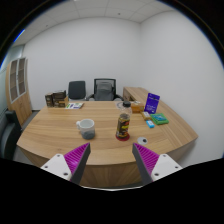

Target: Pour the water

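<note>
Premises: an office meeting room. Evidence: a large wooden desk [60, 135] filling the middle of the frame, two black swivel chairs [104, 89] at its far side, plain white walls, and a panelled ceiling across the top.

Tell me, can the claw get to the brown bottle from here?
Probably yes. The claw is open, and the bottle stands upright on the table beyond its fingers, with only bare tabletop in between. The cup sits apart, off to the side, so it shouldn't block the way.
</note>
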Demonstrator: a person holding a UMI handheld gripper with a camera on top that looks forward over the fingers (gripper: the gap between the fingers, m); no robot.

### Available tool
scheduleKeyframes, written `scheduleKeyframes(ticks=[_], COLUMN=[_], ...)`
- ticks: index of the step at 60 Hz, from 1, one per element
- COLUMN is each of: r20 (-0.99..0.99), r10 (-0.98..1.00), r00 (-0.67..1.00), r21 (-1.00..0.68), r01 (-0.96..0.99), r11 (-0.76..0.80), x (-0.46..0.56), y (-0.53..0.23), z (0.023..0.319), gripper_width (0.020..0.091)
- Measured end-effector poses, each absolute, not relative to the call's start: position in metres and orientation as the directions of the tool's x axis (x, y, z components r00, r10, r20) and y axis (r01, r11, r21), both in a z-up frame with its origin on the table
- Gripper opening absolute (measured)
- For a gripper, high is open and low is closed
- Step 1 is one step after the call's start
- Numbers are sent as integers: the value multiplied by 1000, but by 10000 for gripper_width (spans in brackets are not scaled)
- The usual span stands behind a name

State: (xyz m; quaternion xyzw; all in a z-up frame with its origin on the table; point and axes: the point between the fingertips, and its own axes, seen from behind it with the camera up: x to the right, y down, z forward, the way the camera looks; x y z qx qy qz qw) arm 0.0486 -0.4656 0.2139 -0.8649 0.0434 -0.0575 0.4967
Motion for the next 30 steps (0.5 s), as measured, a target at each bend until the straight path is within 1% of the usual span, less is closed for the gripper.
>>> scheduleKeyframes(ticks=[13, 18, 30], r20=[37, 20, 60], r10=[-149, -148, -144], r00=[988, 989, 988], r21=[-876, -872, -870], r01=[-40, -55, -19], r11=[-481, -486, -492], x=[44, 43, 55], y=[-500, -504, -501], z=[232, 232, 234], gripper_width=[858, 857, 857])
